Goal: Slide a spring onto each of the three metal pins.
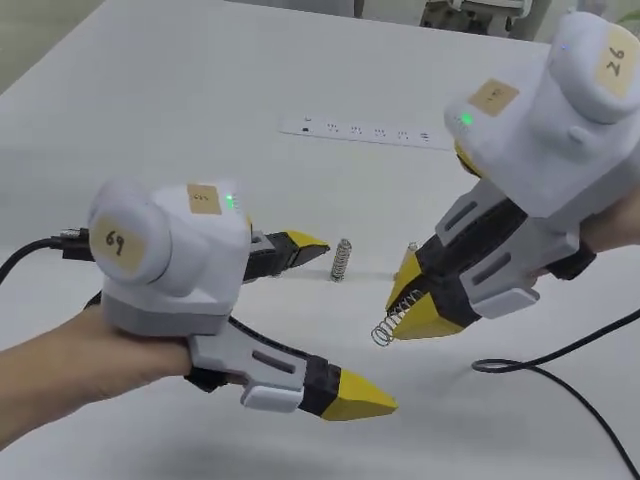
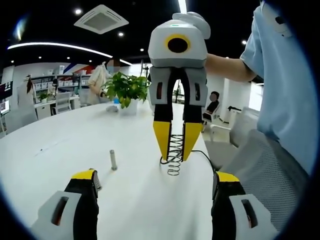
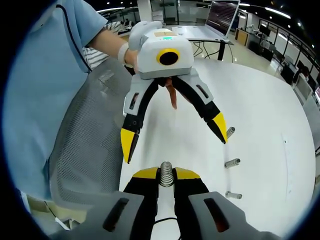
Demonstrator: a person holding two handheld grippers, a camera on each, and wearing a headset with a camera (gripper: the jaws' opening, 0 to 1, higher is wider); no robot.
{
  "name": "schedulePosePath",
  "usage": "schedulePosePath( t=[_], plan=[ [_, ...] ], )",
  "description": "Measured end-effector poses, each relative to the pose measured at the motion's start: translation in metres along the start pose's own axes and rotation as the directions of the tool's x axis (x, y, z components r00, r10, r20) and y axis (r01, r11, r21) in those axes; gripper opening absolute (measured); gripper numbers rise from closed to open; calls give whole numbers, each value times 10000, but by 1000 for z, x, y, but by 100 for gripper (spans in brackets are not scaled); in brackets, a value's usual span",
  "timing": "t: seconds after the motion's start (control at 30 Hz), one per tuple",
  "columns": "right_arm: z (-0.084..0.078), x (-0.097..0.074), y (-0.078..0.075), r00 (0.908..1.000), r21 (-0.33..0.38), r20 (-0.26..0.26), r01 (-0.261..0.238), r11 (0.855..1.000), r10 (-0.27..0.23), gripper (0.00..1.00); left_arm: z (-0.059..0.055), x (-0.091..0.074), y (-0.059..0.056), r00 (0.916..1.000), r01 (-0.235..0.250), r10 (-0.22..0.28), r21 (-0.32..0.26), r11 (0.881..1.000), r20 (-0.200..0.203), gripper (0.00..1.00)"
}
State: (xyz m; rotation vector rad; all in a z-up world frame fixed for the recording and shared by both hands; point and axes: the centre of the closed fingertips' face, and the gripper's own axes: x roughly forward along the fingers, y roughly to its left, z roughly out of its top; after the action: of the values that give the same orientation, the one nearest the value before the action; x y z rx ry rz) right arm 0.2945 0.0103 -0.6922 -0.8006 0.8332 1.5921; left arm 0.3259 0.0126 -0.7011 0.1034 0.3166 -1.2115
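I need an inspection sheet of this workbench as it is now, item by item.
Surface: white table, plain.
Job's things: standing spring upright, seemingly on a pin; bare pin; held spring.
Clutter: power strip at the far side.
Grippers: left hand-held gripper open, holding nothing; right hand-held gripper shut on the held spring.
Cables: black cable lying on the table.
Surroundings: potted plant; open office with people behind.

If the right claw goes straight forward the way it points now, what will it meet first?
Probably the left claw, open and facing it: the spring held in the right claw would enter that gap first. Depth is unclear.
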Motion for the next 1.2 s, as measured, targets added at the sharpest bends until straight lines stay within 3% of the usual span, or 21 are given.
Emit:
schedulePosePath(
  t=[0.3, 0.53, 0.83, 1.2],
  plan=[
    [1, 2, -2, 9999, -53, -18, -100, 9999, 100, 8, -14, -12, 9, 9978, -660, 654, -465, 9967, -143, 98],
    [-3, 1, -9, 9999, 5, -84, -83, 10000, 83, 8, -18, -22, 17, 9931, -1170, 1168, -744, 9903, -66, 98],
    [-9, -5, -22, 9996, 2, -267, 59, 10000, -59, 8, -34, -39, 29, 9795, -2012, 1992, -1138, 9729, -289, 98],
    [-19, -16, -46, 9971, -34, -607, 449, 9990, -450, 8, -42, -50, 38, 9678, -2514, 2475, -1209, 9603, -464, 98]
  ],
)
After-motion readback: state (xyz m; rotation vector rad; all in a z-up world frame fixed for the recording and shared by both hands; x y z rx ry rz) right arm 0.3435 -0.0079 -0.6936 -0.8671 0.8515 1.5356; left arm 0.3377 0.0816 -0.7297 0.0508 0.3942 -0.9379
